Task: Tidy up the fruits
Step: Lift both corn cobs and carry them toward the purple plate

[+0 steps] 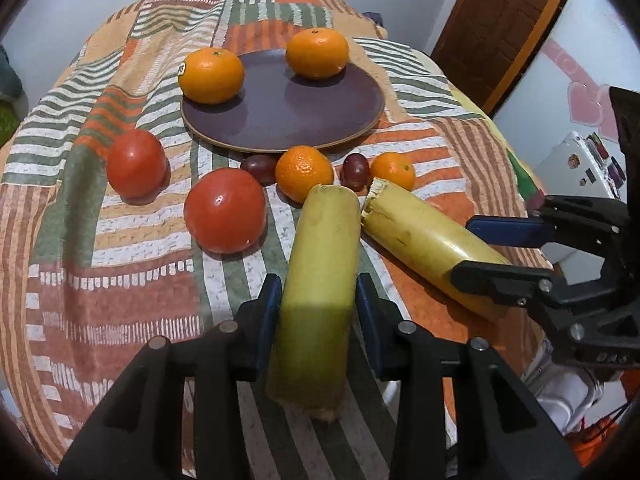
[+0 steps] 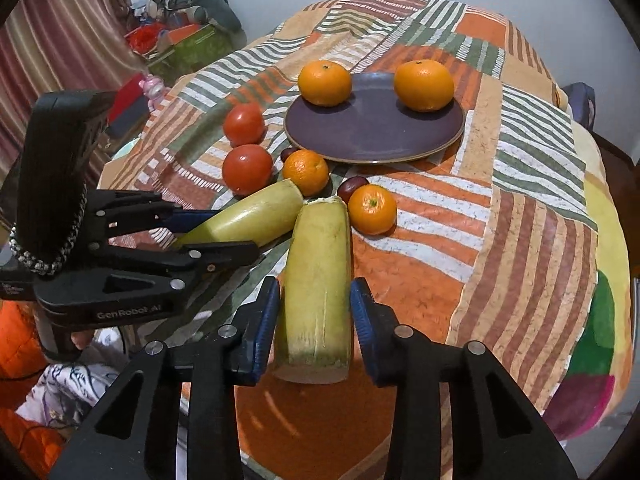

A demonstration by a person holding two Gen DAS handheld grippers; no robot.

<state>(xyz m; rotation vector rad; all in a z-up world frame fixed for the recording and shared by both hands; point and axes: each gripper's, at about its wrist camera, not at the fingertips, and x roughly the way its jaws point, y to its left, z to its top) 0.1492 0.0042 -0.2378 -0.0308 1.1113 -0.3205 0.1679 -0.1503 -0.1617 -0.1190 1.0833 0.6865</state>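
Yellow-green banana halves on the patchwork-clothed surface — one pinched mid-length in each hand-held gripper, left and right. Probably soft, bruisable, light — best held gently mid-body, near the purple plate.

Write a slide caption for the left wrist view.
Left claw grips one yellow-green banana half, right claw the other, near tomatoes and a purple plate.

plate: dark purple | oranges: orange | tomatoes: red | bananas: yellow-green | grapes: dark red | tablecloth: orange, green, white striped patchwork | gripper pads: blue
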